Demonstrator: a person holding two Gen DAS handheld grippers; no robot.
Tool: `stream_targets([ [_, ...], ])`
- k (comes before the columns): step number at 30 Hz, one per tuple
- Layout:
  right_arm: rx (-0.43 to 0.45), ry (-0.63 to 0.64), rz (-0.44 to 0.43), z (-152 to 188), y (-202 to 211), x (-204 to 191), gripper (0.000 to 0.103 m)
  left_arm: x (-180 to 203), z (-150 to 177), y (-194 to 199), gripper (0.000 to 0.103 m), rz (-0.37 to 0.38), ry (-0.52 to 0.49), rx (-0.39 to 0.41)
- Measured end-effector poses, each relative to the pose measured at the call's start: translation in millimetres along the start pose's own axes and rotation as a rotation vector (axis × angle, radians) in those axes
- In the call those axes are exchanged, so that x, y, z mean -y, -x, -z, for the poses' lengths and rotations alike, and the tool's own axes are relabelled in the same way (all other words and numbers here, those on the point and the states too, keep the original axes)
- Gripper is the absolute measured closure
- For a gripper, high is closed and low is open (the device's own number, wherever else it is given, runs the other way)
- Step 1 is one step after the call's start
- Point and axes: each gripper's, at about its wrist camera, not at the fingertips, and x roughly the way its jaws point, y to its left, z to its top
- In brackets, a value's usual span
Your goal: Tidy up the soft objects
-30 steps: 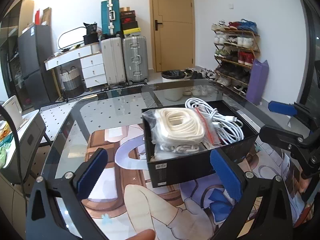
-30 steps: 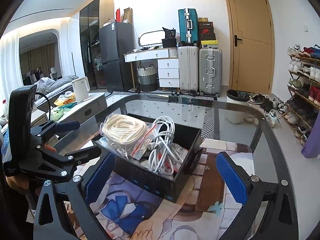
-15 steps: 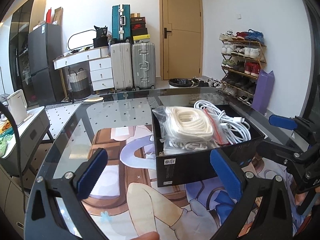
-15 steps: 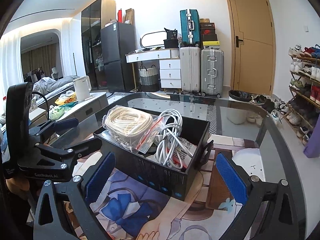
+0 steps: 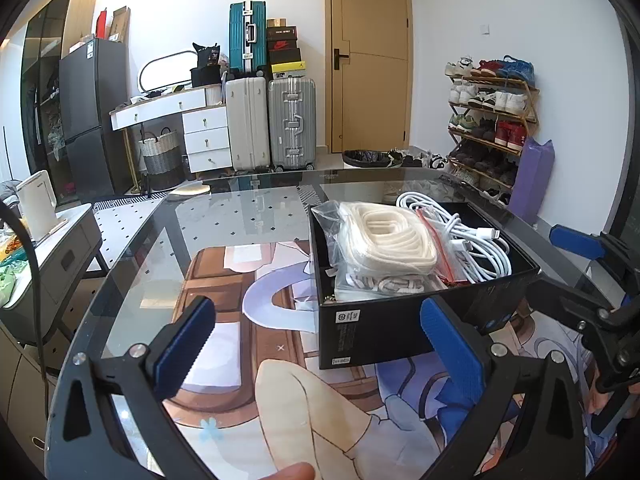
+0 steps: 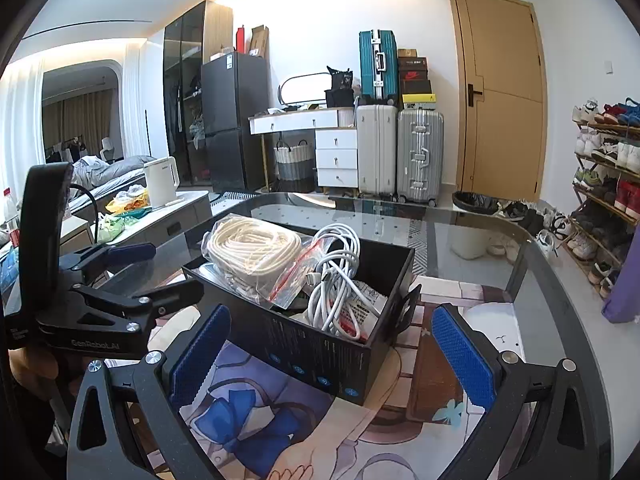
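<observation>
A black open box [image 5: 400, 330] [image 6: 320, 354] sits on the glass table. It holds a clear bag of cream rope [image 5: 386, 236] [image 6: 252, 246] and a bundle of white cables [image 5: 468, 240] [image 6: 336, 280]. My left gripper [image 5: 316, 344] is open and empty, just in front of the box's near left corner; it also shows at the left of the right wrist view [image 6: 132, 276]. My right gripper [image 6: 326, 356] is open and empty, straddling the box's near wall; it shows at the right of the left wrist view [image 5: 576, 264].
The glass table [image 5: 152, 264] carries a printed anime mat [image 5: 248, 364]. A white pad [image 6: 496, 328] lies right of the box. Beyond the table are suitcases [image 5: 272, 120], a shoe rack [image 5: 492, 120] and a side cabinet with a kettle [image 6: 160, 182].
Both grippers have lifted and tilted up a little, so the box looks nearer and lower in view. Both stay open. The box and its contents have not moved.
</observation>
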Motion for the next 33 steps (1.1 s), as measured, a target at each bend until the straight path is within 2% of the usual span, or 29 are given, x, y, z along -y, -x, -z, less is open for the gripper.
stream_targets([
  [6,0.025,0.01,-0.002,-0.2,4.5,-0.7,0.0,2.9,-0.1,1.5,0.0,-0.003,-0.017,0.008],
  [33,0.032,0.015,-0.003,-0.6,5.5,-0.4,0.0,4.5,-0.8,1.4,0.0,-0.003,-0.021,0.006],
])
